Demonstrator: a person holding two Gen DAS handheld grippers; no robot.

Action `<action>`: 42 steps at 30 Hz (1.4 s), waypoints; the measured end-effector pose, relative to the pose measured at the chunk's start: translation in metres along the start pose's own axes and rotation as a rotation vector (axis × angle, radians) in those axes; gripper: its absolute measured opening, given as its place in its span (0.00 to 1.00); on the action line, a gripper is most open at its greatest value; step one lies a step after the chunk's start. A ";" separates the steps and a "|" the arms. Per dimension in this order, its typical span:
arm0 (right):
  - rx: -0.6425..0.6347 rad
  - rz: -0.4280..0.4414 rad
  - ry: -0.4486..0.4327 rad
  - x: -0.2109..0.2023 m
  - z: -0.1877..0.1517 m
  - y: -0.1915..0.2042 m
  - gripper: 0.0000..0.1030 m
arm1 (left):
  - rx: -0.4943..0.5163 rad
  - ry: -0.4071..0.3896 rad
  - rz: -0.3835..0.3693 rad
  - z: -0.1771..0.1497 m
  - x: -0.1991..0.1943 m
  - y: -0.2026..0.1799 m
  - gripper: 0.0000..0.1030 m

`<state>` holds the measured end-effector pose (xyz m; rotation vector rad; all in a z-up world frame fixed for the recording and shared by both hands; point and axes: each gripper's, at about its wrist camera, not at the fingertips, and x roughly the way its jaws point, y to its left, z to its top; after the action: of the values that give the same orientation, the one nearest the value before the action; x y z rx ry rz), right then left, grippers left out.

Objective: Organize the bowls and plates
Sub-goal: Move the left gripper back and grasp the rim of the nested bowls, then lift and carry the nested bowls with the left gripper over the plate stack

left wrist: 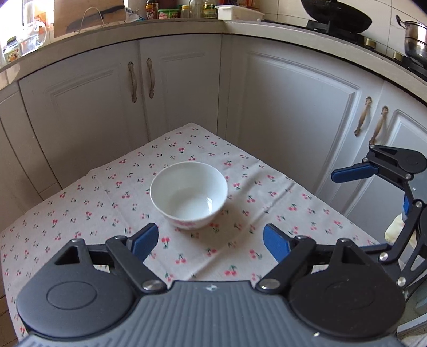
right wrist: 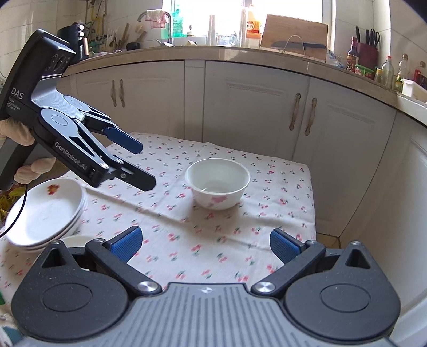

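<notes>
A white bowl [left wrist: 189,194] with pink flowers on its side stands upright on the cherry-print tablecloth [left wrist: 106,192]. It also shows in the right wrist view [right wrist: 218,186]. My left gripper [left wrist: 210,244] is open and empty, just short of the bowl; in the right wrist view it [right wrist: 144,165] hovers left of the bowl. My right gripper [right wrist: 204,245] is open and empty, well short of the bowl. One of its fingers [left wrist: 352,173] shows at the right edge of the left wrist view. A stack of white plates [right wrist: 45,213] lies at the table's left, with a small white dish [right wrist: 77,241] beside it.
White kitchen cabinets [left wrist: 293,106] stand close behind the table, under a counter [right wrist: 240,57] crowded with bottles, jars and a cutting board. A wok [left wrist: 339,14] and a steel pot [left wrist: 415,40] sit on the stove at the right.
</notes>
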<state>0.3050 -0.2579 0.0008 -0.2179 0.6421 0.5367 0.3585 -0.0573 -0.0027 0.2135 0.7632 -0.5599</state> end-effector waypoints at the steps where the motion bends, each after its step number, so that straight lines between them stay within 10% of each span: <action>1: -0.005 -0.001 0.006 0.007 0.003 -0.003 1.00 | -0.003 0.000 0.001 0.004 0.008 0.004 0.83; 22: -0.094 0.078 0.097 0.122 0.029 -0.032 0.98 | -0.096 0.069 -0.026 0.033 0.106 0.059 0.83; 42: -0.142 0.072 0.091 0.145 0.034 -0.020 0.83 | -0.109 0.094 -0.087 0.038 0.128 0.062 0.65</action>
<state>0.4300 -0.2036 -0.0620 -0.3555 0.7031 0.6452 0.4900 -0.0714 -0.0670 0.1068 0.8948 -0.5923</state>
